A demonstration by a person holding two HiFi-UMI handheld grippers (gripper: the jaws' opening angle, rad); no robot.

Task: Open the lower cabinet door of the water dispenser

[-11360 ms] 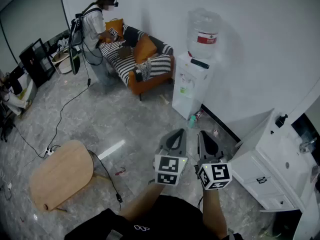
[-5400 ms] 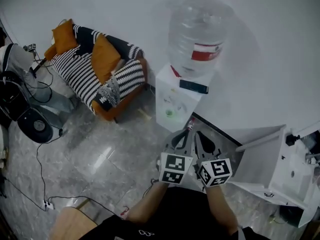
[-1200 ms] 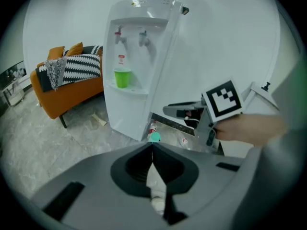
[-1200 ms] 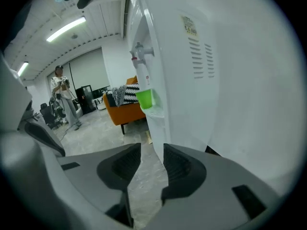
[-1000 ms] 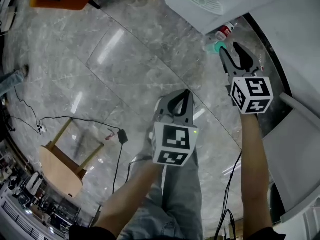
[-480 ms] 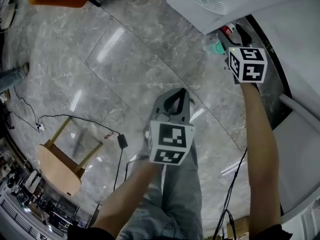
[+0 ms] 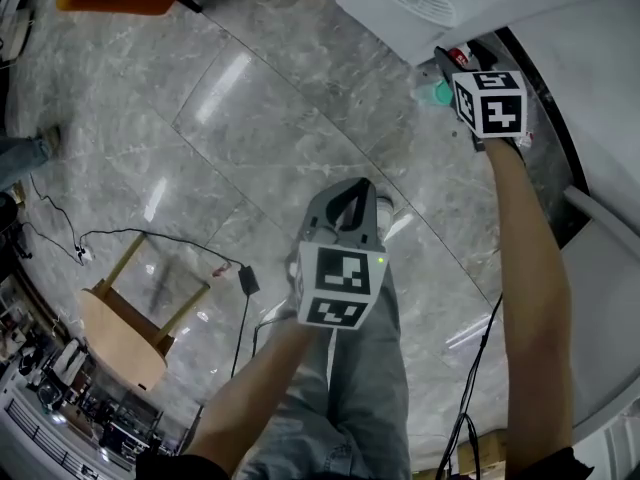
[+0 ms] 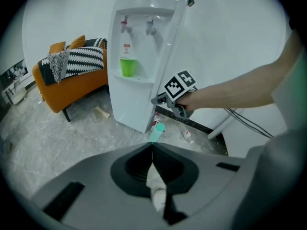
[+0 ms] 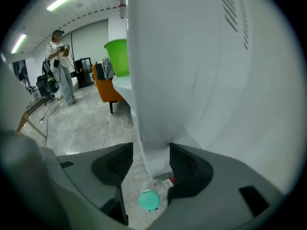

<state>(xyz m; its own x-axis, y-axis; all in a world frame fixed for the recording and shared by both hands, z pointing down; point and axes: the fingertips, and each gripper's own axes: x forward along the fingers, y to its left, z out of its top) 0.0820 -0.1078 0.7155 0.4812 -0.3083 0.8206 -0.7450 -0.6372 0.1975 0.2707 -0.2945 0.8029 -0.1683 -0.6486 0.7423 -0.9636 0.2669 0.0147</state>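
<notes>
One white water dispenser (image 9: 192,80) edge sits between just-opened right tongs (image 9: 149,152); left tongs (image 8: 153,150) pressed together.

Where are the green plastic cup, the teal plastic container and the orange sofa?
green plastic cup (image 8: 127,67), left gripper view, its side
teal plastic container (image 9: 149,200), right gripper view, its round top
orange sofa (image 8: 76,87), left gripper view, its front

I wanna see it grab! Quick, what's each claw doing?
Left gripper: shut, empty.
Right gripper: open, jaws have just been opening, with the water dispenser edge between them.
</notes>
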